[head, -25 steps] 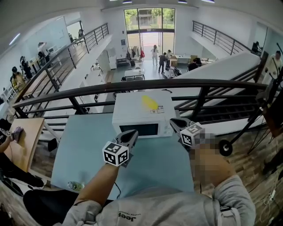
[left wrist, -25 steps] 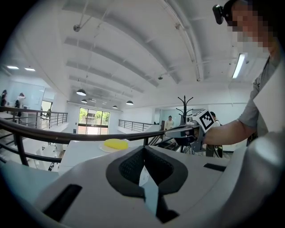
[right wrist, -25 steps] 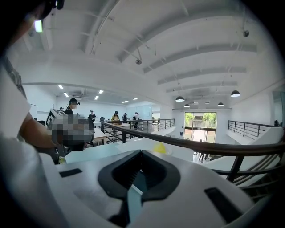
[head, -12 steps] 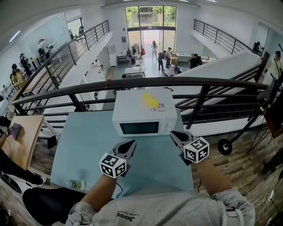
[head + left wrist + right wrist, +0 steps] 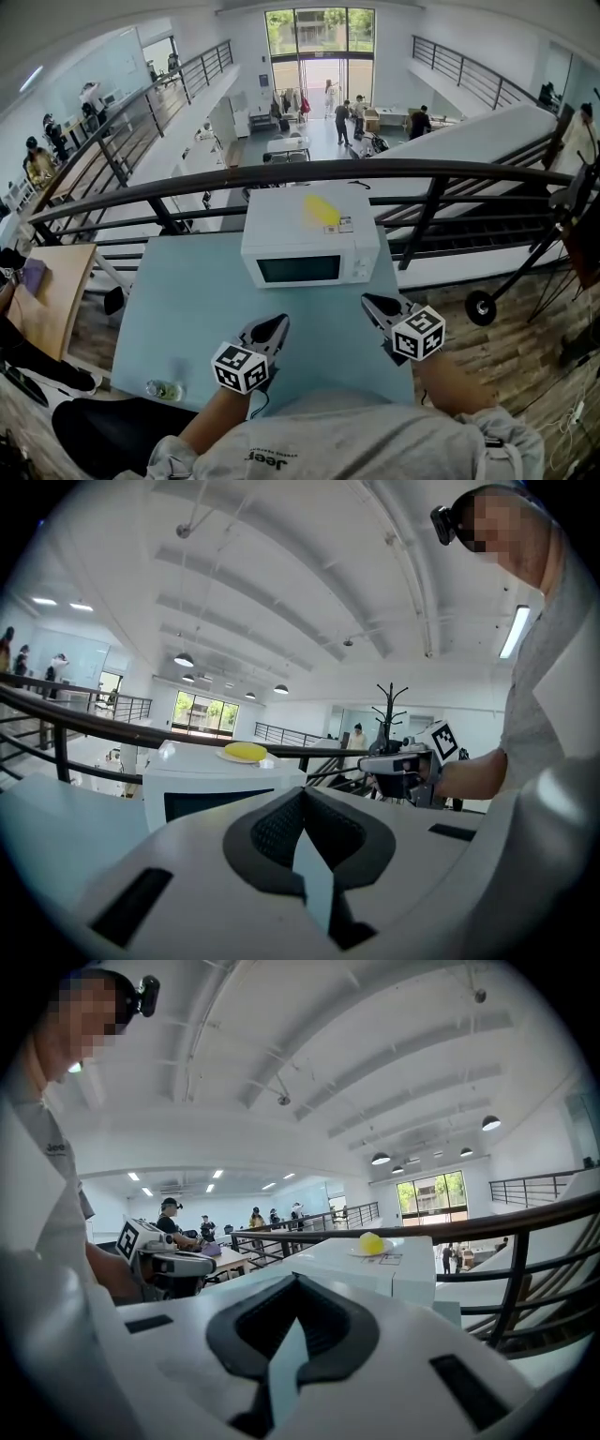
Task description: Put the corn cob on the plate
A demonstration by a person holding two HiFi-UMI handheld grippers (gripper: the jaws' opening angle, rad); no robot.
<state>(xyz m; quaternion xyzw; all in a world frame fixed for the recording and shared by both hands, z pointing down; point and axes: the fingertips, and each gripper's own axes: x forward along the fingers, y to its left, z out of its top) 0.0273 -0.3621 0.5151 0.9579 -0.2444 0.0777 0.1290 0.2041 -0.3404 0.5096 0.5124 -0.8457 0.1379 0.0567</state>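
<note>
Corn cob (image 5: 321, 210) lies on a white plate (image 5: 386, 1249) on top of the white microwave (image 5: 312, 248); the microwave stands at the far edge of a pale blue table (image 5: 187, 300), close to a dark railing (image 5: 281, 183), its door closed. Left gripper (image 5: 274, 323) hangs over the table in front of the microwave, jaws pressed together at the tips with nothing between them; right gripper (image 5: 372, 302) is level with it to the right, jaws likewise closed and empty; both are well apart from the cob.
</note>
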